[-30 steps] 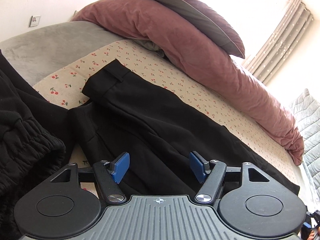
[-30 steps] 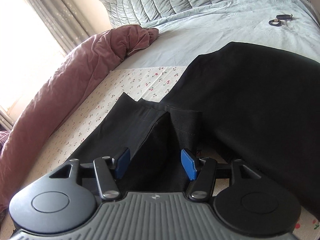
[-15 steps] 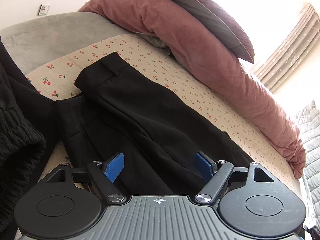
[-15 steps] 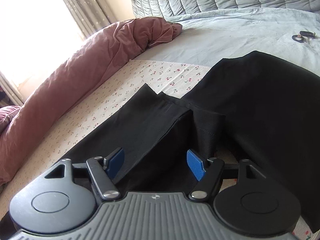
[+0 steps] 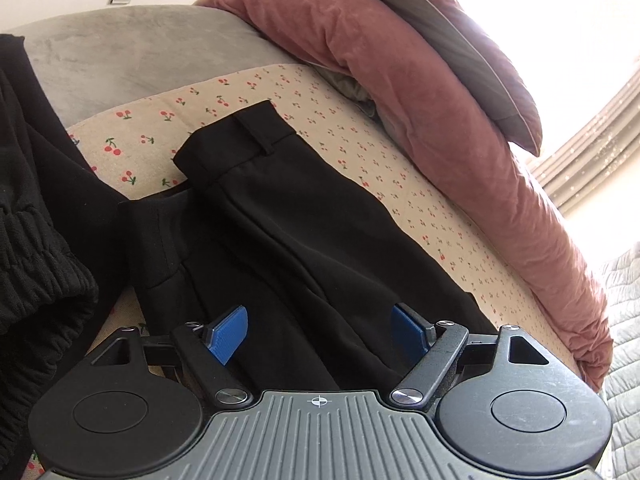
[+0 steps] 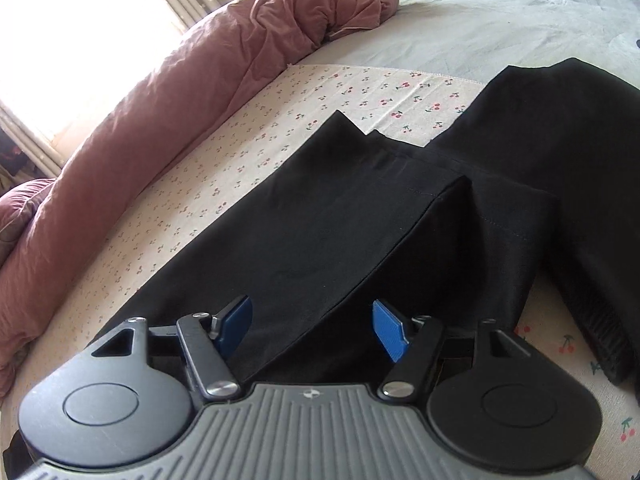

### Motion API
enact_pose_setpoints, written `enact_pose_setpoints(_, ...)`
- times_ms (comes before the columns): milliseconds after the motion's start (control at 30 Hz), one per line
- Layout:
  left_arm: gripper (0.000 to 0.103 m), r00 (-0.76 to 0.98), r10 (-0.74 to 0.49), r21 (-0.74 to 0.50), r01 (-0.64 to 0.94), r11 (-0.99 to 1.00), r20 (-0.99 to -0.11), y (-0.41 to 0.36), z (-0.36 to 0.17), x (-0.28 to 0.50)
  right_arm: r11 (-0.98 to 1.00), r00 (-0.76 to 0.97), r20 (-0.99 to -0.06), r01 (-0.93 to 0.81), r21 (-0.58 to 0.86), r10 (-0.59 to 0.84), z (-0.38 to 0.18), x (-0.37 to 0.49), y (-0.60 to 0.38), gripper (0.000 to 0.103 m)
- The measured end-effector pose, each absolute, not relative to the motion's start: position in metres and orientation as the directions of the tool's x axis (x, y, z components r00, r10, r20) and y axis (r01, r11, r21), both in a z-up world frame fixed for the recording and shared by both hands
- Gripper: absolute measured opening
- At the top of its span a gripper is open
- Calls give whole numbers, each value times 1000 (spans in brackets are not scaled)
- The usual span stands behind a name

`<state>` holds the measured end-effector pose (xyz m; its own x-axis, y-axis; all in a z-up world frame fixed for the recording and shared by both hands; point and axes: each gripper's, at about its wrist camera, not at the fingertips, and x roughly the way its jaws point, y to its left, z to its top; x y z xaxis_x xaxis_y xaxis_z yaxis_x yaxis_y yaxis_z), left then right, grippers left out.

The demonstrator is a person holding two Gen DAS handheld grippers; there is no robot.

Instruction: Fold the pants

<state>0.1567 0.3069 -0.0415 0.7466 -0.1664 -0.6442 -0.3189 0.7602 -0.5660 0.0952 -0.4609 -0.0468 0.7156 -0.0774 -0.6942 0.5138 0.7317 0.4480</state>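
The pants (image 5: 304,240) lie lengthwise between the two tongs: waistband ahead of the left tongs (image 5: 320,334), hems ahead of the right tongs (image 6: 312,330). Both stand spread, pinching nothing; the left have just been opening, the right closing.

The left gripper (image 5: 319,334), a black two-finger tool with round black housings and a ribbed grey body, points downward at a slant. Its blue-padded fingers (image 5: 228,330) stand wide apart and have just been opening; black cloth lies beneath the gap, and the pads do not press on it. The right gripper (image 6: 312,330), of the same build, also tilts downward. Its blue-padded fingers (image 6: 390,334) stand apart, somewhat narrower, having just closed a little, with black cloth below and nothing pinched.
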Motion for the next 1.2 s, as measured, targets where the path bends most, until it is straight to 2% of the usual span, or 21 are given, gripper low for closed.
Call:
enact_pose_setpoints(67, 80, 746, -160, -577, -340, 743, -646, 314, -40, 159, 698, 697, -711, 554, 453, -92, -55, 99, -467, 45)
enact_pose_setpoints(200, 81, 747, -135, -582, -377, 720, -651, 325, -32, 171, 691, 686, -713, 584, 426, -141, -54, 103, -470, 43)
enact_pose_setpoints(300, 81, 695, -110, -547, -448, 708, -711, 328, -36, 184, 649, 686, -712, 612, 452, -151, -55, 99, -476, 34)
enact_pose_setpoints(467, 81, 668, -78, -514, -487, 706, -740, 331, -45, 207, 642, 670, -721, 635, 430, -180, -56, 101, -483, 33)
enact_pose_setpoints(533, 73, 641, -23, -461, -527, 714, -767, 330, -50, 222, 654, 661, -725, 638, 406, -194, -58, 106, -482, 26)
enact_pose_setpoints(567, 43, 630, -2, -432, -530, 730, -776, 327, -52, 228, 663, 649, -730, 646, 379, -215, -58, 109, -480, 13)
enact_pose_setpoints(600, 8, 621, 9, -406, -523, 750, -784, 325, -53, 233, 668, 640, -733, 652, 360, -230, -58, 110, -479, 0)
enact_pose_setpoints(700, 3, 632, 9, -403, -506, 763, -775, 324, -50, 231, 663, 658, -715, 647, 377, -236, -57, 106, -482, 0)
enact_pose_setpoints(867, 3, 733, -44, -523, -441, 729, -679, 339, -23, 180, 677, 811, -539, 531, 510, -230, -19, 77, -484, 0)
enact_pose_setpoints(1000, 2, 755, -72, -565, -421, 709, -652, 348, -30, 139, 677, 828, -499, 522, 519, -256, -6, 50, -484, 0)
enact_pose_setpoints(1100, 2, 732, -81, -540, -419, 730, -677, 353, -55, 132, 687, 819, -518, 524, 503, -246, -9, 25, -484, 0)
enact_pose_setpoints(1200, 3, 728, -90, -522, -394, 756, -679, 349, -70, 130, 682, 748, -625, 577, 449, -221, -33, 28, -492, 0)
